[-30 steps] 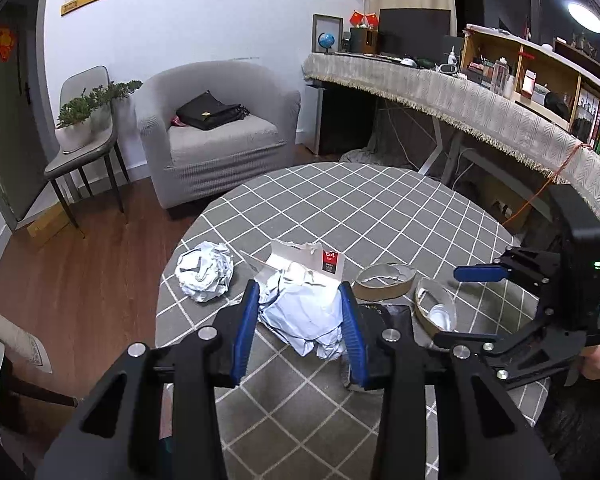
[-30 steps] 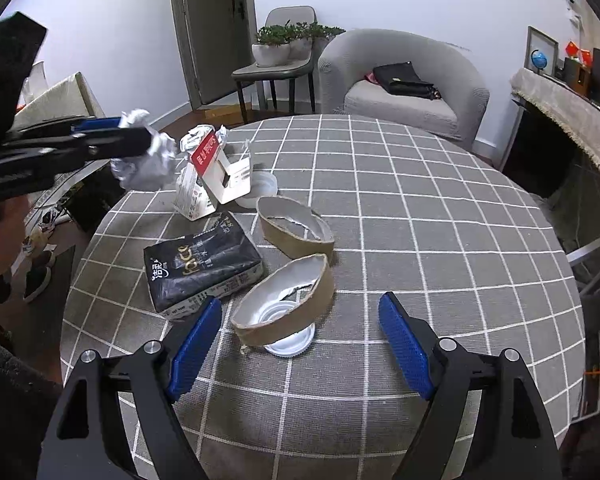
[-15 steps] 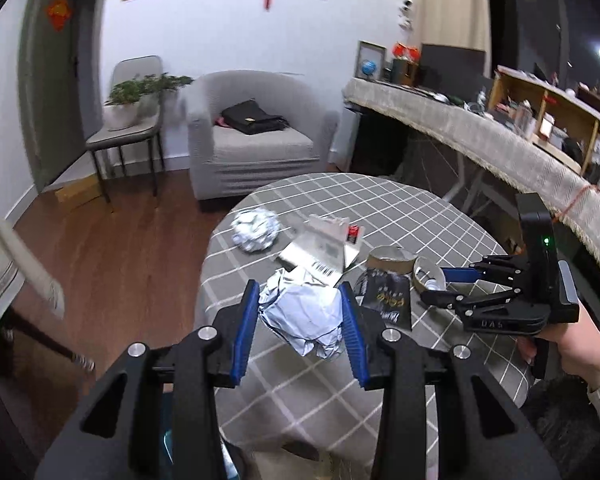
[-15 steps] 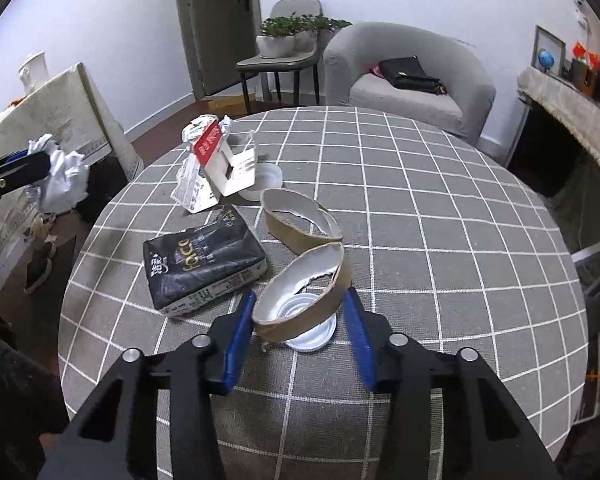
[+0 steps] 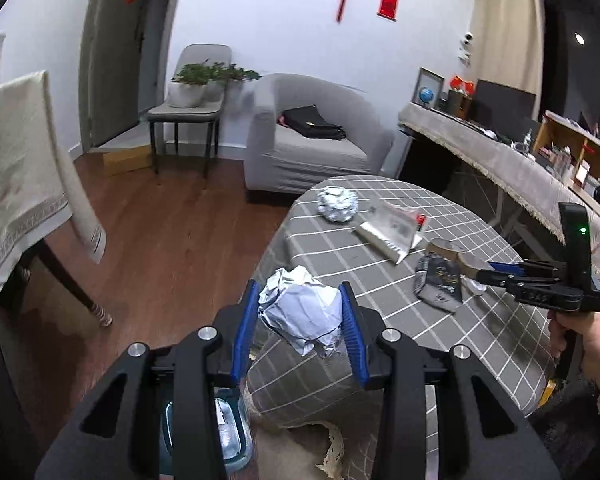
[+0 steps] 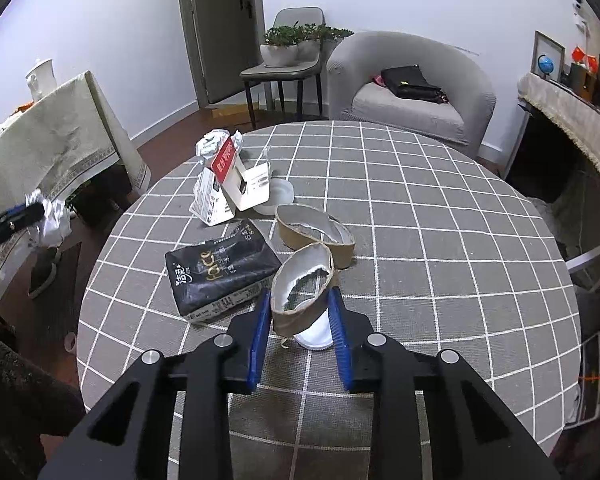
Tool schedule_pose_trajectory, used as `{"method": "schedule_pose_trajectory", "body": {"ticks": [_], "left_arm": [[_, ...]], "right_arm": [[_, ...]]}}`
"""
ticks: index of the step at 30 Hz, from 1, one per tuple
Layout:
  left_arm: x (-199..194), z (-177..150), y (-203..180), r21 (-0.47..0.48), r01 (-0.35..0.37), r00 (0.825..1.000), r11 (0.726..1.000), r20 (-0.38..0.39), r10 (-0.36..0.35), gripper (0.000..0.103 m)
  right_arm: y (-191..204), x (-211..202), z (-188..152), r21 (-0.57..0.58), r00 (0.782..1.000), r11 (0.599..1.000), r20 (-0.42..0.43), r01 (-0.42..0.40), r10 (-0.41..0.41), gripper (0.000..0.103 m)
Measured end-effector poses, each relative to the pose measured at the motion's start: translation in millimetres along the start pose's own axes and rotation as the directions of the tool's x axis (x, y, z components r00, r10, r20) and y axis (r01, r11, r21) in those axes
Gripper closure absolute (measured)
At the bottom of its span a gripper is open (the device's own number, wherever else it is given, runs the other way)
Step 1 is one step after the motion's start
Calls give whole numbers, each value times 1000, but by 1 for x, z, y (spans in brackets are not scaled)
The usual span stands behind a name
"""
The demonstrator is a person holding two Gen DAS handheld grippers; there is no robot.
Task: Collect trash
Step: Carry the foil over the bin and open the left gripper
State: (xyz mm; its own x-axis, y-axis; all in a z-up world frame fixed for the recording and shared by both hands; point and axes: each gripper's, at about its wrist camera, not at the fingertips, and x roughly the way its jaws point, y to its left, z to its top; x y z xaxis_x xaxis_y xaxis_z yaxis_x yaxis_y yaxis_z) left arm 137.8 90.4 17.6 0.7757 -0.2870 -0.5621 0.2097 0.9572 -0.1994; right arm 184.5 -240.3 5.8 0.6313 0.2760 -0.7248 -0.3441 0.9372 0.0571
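My left gripper (image 5: pixel 300 320) is shut on a crumpled white paper ball (image 5: pixel 300 316), held off the near-left edge of the round checked table (image 5: pixel 380 280), above a blue-rimmed bin (image 5: pixel 228 436) on the floor. My right gripper (image 6: pixel 299 322) is shut on a torn brown paper cup piece (image 6: pixel 300 292) over a white lid (image 6: pixel 314 336) on the table. On the table lie a second cup piece (image 6: pixel 316 234), a black tissue pack (image 6: pixel 220 272), an opened white carton (image 6: pixel 236 184) and a foil ball (image 5: pixel 337 203). The left gripper also shows at the far left of the right wrist view (image 6: pixel 32 216).
A grey armchair (image 5: pixel 312 136) with a black bag, a chair with plants (image 5: pixel 192 96) and a cloth-covered table (image 5: pixel 16 168) at the left stand around the wooden floor. A long draped counter (image 5: pixel 520 176) runs along the right.
My left gripper carried the paper ball off the table toward its left edge, over the bin. My right gripper closed on the torn cup piece.
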Motion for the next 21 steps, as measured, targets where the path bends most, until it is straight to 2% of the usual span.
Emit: {"method": "schedule_pose_trajectory", "body": {"ticks": [9,14,21], "left_arm": [[-9,-11,47,-87,-60,998,994,-16,59,61],[-16,-17,62,-101,-100,995,990,-32,97,61],[-7,-41,92,-112,-183,977,977,-131,168,61]], "right_arm": [[2,-22,4,23,999,1000,39,-2,1,75],[22,-26,14,3,998,1000,60,-26,26,75],[67,-18,29,-51,992,994,74,-101,105,75]]}}
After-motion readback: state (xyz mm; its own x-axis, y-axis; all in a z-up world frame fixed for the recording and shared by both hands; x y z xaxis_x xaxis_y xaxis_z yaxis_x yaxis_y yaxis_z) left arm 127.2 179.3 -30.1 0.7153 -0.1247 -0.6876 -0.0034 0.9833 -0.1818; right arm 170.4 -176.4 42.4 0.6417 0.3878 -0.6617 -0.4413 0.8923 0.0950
